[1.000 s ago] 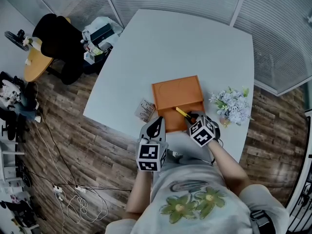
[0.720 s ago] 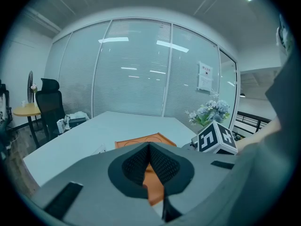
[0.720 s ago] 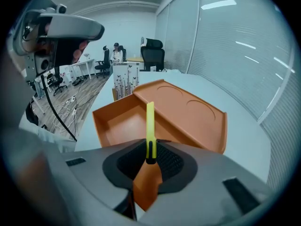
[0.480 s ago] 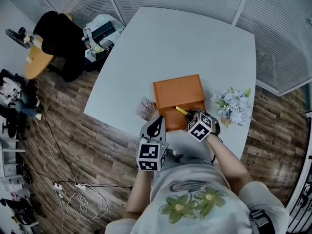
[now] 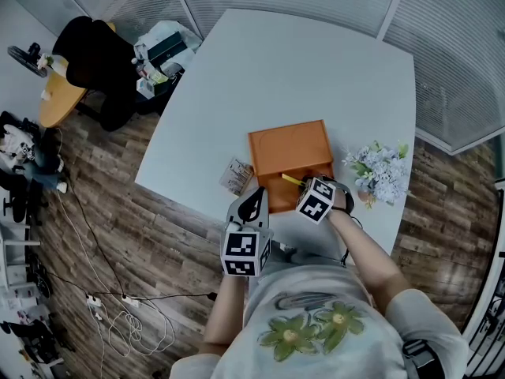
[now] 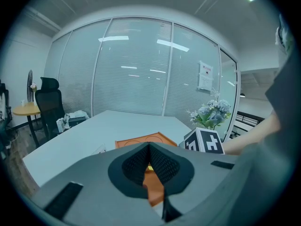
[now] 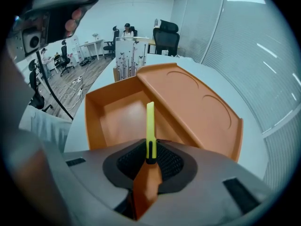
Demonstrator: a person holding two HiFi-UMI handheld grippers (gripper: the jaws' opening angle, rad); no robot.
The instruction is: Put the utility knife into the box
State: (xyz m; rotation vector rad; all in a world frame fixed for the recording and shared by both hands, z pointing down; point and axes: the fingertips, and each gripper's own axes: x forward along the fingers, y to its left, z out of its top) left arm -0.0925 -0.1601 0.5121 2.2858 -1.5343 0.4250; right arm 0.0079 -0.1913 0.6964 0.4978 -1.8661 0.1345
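Note:
An orange box (image 5: pixel 274 193) lies open on the white table (image 5: pixel 300 69), its lid (image 5: pixel 288 143) folded back on the far side. My right gripper (image 5: pixel 304 188) is shut on a yellow utility knife (image 5: pixel 293 181), which pokes out over the box's open tray. In the right gripper view the knife (image 7: pixel 150 124) stands between the pads above the tray floor (image 7: pixel 115 114), beside the lid (image 7: pixel 193 102). My left gripper (image 5: pixel 253 198) hovers at the box's near left corner, shut and holding nothing. In its own view the left gripper (image 6: pixel 149 148) faces the box (image 6: pixel 141 141).
A bunch of pale artificial flowers (image 5: pixel 379 172) stands right of the box. A small printed packet (image 5: pixel 234 176) lies at its left. Beyond the table's left edge are a black chair (image 5: pixel 95 65), a cluttered stand (image 5: pixel 162 58) and cables on the wooden floor (image 5: pixel 118 314).
My right gripper has shifted a little left and away from the person, carrying the knife further over the box's tray. The left gripper has stayed put.

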